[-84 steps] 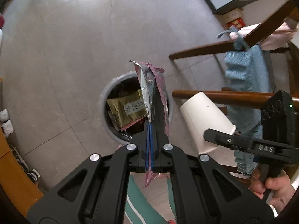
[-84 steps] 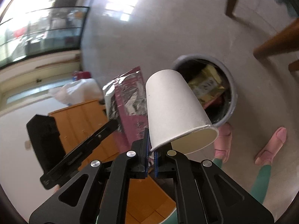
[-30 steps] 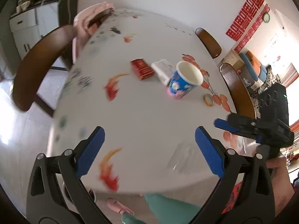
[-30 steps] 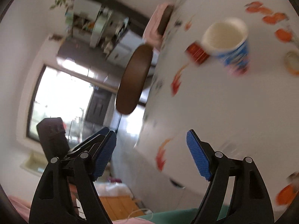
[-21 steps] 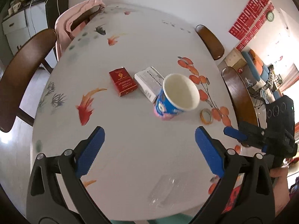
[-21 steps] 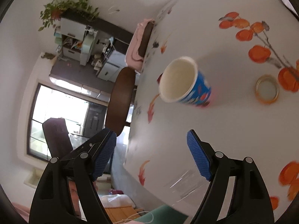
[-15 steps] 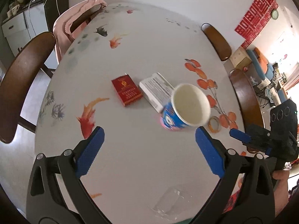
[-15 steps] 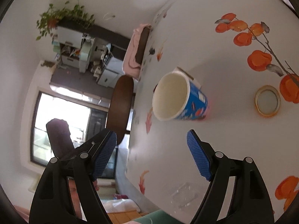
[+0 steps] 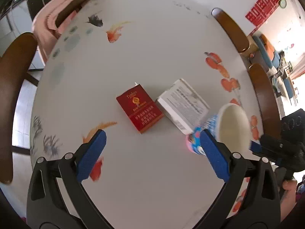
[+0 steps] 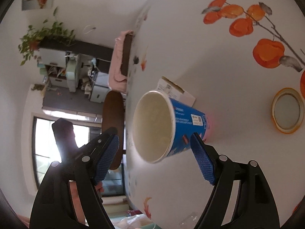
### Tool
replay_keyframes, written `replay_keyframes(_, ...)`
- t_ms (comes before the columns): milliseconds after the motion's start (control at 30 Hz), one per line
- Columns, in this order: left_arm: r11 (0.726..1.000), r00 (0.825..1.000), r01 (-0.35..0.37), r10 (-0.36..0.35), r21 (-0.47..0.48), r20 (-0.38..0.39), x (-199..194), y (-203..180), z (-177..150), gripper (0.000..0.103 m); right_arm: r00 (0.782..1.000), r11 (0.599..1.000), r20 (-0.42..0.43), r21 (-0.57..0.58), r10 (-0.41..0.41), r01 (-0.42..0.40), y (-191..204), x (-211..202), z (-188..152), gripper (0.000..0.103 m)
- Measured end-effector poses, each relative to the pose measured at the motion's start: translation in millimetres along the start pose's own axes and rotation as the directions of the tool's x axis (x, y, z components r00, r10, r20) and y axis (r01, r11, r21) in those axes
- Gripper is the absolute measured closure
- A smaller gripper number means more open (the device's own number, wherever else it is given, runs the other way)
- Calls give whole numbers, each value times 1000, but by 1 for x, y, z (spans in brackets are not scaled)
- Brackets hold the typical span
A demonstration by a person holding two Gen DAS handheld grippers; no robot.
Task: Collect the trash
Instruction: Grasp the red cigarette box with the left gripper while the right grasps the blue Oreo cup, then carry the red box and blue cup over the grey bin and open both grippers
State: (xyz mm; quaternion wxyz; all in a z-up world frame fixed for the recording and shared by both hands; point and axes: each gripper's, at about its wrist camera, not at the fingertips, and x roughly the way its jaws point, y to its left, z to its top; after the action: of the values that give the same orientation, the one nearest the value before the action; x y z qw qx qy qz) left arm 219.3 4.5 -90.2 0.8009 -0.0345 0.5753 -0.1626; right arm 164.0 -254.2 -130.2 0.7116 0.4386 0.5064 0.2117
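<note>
One cup (image 10: pixel 171 126) between wide right gripper (image 10: pixel 154 164)

A blue paper cup (image 10: pixel 171 126) stands on a white surface (image 10: pixel 200 57) printed with orange fruit and fish, framed between the wide-spread jaws of the right gripper (image 10: pixel 154 158), whose blue pads clear its sides. A white box (image 10: pixel 177 92) lies just behind the cup; a roll of tape (image 10: pixel 287 110) rests to the right. A dark wooden chair (image 10: pixel 112 126) stands at the surface's edge.
</note>
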Motion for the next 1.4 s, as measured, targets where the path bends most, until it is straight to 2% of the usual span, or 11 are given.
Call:
replay_keyframes(233,1000,996,2,-4,-30,-86,57,22,27,7,999,999,-7,40,-31,31,-9,19,8,27)
replay_keyframes(433,1000,992,-10,6,-28,-129,89,27,33,7,999,998,-19,48,-47,48,-17,24,16,37)
replay_keyframes(600,999,994,35,-36,-9,-103,95,23,29,35,998,997,-40,53,-54,56,-26,26,19,63)
replay_keyframes(633,1000,995,28,-28,1,-99,94,21,28,37,998,997,-41,56,-52,54,-27,26,19,63)
replay_keyframes(667,1000,996,21,-20,9,-85,92,20,28,44,998,997,-41,57,-47,49,-27,26,19,65)
replay_keyframes(733,1000,998,23,-23,-2,-56,87,21,31,54,998,998,-47,43,-50,52,-27,26,20,77)
replay_keyframes(767,999,998,32,-33,-15,-51,84,23,32,59,997,998,-59,40,-51,53,-27,28,20,87)
replay_keyframes(800,999,998,38,-40,-25,-48,83,24,33,60,996,998,-76,36,-46,49,-26,31,19,93)
replay_keyframes(833,998,998,45,-47,-35,-44,81,25,34,63,995,998,-84,29,-46,48,-25,33,18,95)
replay_keyframes(1033,996,997,71,-72,-45,-6,64,19,31,75,996,1000,-83,6,-16,17,-14,27,13,96)
replay_keyframes(1400,996,995,83,-82,-16,61,20,8,13,75,999,999,-40,-52,9,-11,3,-3,0,96)
